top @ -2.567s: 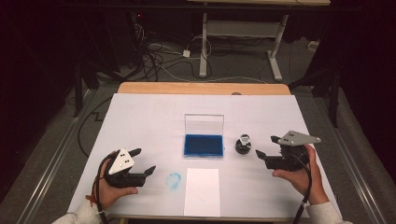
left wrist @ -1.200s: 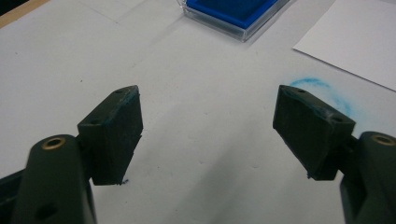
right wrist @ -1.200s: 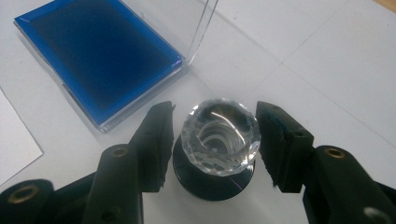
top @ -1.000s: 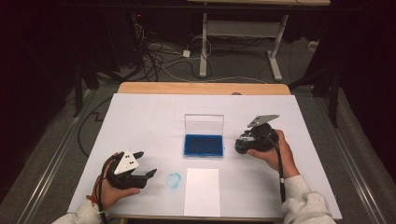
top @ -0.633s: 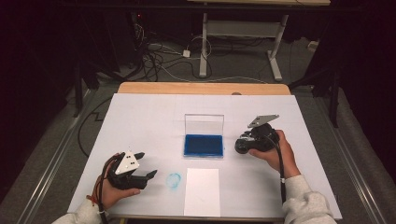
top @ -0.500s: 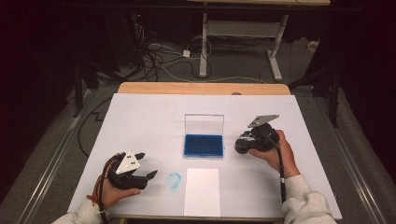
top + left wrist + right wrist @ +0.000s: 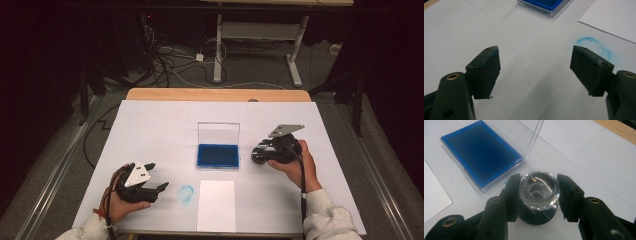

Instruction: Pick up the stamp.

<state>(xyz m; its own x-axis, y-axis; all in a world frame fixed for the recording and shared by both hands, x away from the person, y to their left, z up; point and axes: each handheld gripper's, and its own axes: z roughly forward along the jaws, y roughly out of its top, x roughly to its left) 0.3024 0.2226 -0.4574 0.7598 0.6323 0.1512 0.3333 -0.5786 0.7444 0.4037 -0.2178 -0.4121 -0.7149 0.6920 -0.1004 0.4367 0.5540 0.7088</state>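
Note:
A stamp with a faceted clear knob [image 7: 539, 192] and a dark round base stands on the white table cover, just right of the open blue ink pad [image 7: 480, 155]. My right gripper [image 7: 539, 196] is shut on the stamp, one jaw pressed against each side of it. From above, the right gripper [image 7: 260, 152] and stamp [image 7: 259, 157] sit beside the ink pad [image 7: 218, 155]. My left gripper [image 7: 157, 176] rests open at the front left, holding nothing. Its jaws [image 7: 535, 67] stand wide apart over bare cover.
The ink pad's clear lid [image 7: 218, 133] stands upright behind it. A white sheet of paper [image 7: 216, 205] lies at the front centre. A faint blue ring mark [image 7: 185, 193] sits between the paper and my left gripper. The wooden table edge [image 7: 215, 95] runs along the back.
My right gripper has moved left from the table's right side to the stamp and closed around it. It has held still for the last second. The left gripper barely shifted.

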